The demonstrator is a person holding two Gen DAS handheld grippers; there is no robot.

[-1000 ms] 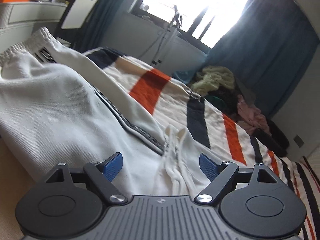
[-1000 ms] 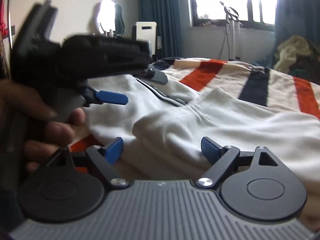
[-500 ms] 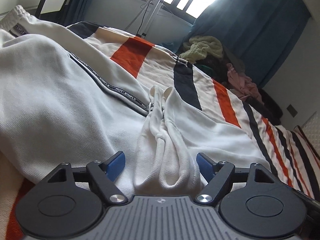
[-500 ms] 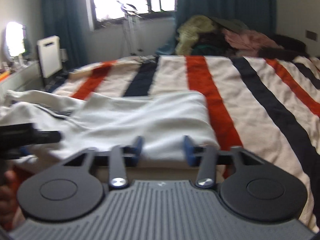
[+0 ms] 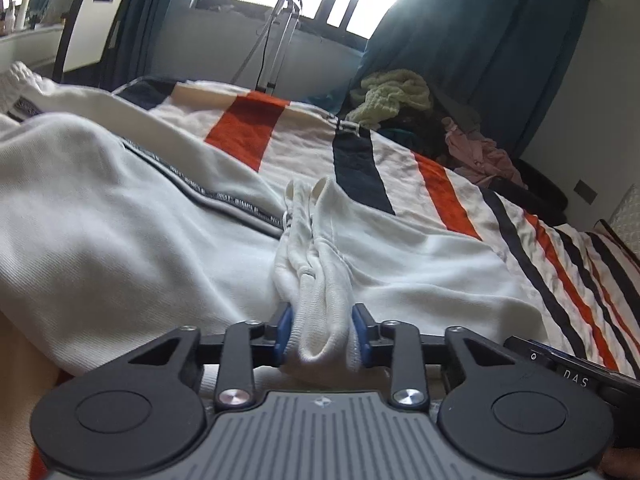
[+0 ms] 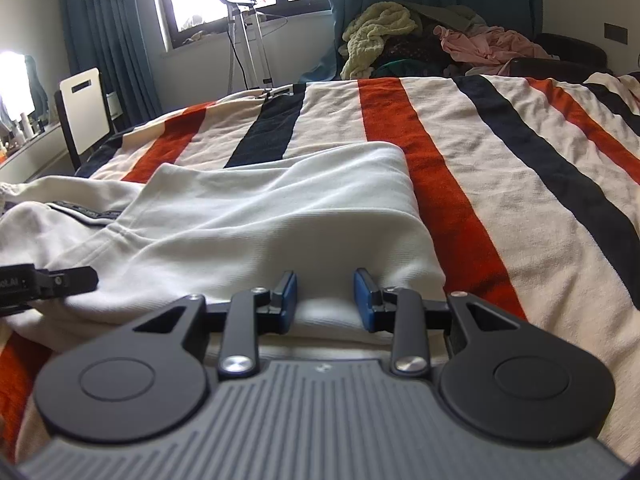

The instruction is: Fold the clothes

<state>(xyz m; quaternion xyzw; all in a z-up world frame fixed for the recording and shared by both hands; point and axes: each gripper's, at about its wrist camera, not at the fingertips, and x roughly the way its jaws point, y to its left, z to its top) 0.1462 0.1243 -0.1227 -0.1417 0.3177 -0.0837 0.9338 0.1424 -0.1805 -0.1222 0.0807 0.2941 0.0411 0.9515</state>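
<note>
Faintly, "DAS" on right tool [image 5: 576,372]

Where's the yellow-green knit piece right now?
In both wrist views the yellow-green knit piece tops the clothes pile beyond the striped bed's far edge, beside the pink garment, under the window.

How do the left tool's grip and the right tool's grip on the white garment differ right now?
The left tool pinches a bunched, ridged gather of the white garment; the right tool pinches a smooth folded edge. The left grips mid-garment, the right near its corner beside the striped blanket. Both have just closed on cloth at the near edge.
</note>
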